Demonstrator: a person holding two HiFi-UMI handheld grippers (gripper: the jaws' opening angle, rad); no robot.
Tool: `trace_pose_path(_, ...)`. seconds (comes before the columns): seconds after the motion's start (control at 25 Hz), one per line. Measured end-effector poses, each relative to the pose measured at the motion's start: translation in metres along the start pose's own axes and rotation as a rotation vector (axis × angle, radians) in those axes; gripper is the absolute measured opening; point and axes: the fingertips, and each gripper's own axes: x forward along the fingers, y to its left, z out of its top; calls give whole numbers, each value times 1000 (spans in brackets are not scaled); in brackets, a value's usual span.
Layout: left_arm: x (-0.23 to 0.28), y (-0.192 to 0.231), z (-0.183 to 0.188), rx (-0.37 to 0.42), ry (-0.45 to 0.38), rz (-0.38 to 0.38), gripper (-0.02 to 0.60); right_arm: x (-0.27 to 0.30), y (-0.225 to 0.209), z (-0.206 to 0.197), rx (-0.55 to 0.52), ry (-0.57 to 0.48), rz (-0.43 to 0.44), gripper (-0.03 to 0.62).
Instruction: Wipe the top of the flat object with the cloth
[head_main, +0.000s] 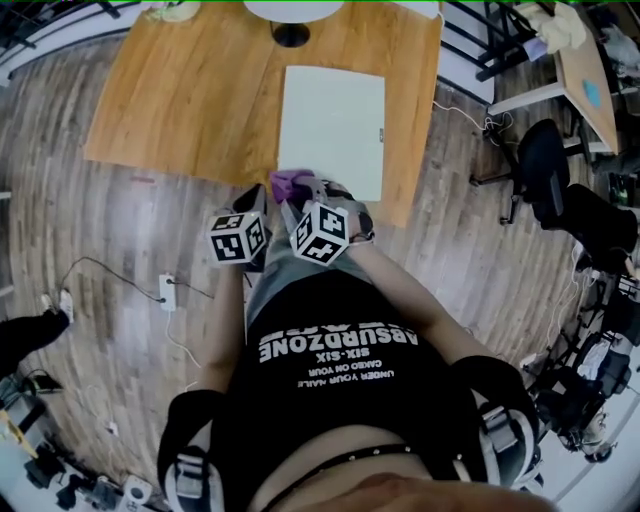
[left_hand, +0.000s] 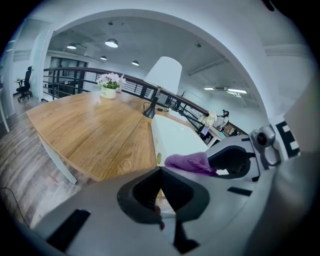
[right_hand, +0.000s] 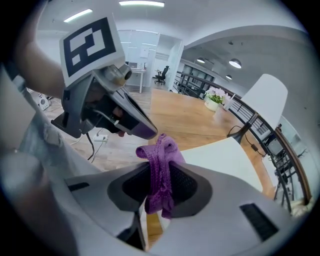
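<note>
Purple cloth (right_hand: 160, 172), white flat object (head_main: 332, 125), tan woodgrain table (head_main: 190, 90).

Wooden table (head_main: 190, 100), light brown top made of two panels with a seam running front to back. A white flat board (head_main: 332, 125) lies flat on the right panel, its long side along the seam and its near end close to the table's front edge. The black lamp base (head_main: 291, 36) stands at the far edge, just past the board's far end. A flower pot (left_hand: 108, 92) with pale blooms sits at the far left corner, well apart from the board. The table stands on a grey-brown plank floor (head_main: 120, 230). A white power strip (head_main: 167, 290) with a cable (head_main: 100, 263) lies on the floor left of the table.
</note>
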Motion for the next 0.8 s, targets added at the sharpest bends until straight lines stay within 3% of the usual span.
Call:
trace_pose_path(0.24,-2,-3,2,-10,-18,-12,15,4,-4,1,68,-35,21,104)
trace_pose_path(0.8,-4,-12,4,13,-21,-13,15,2,-3,0,38,-38,23,103)
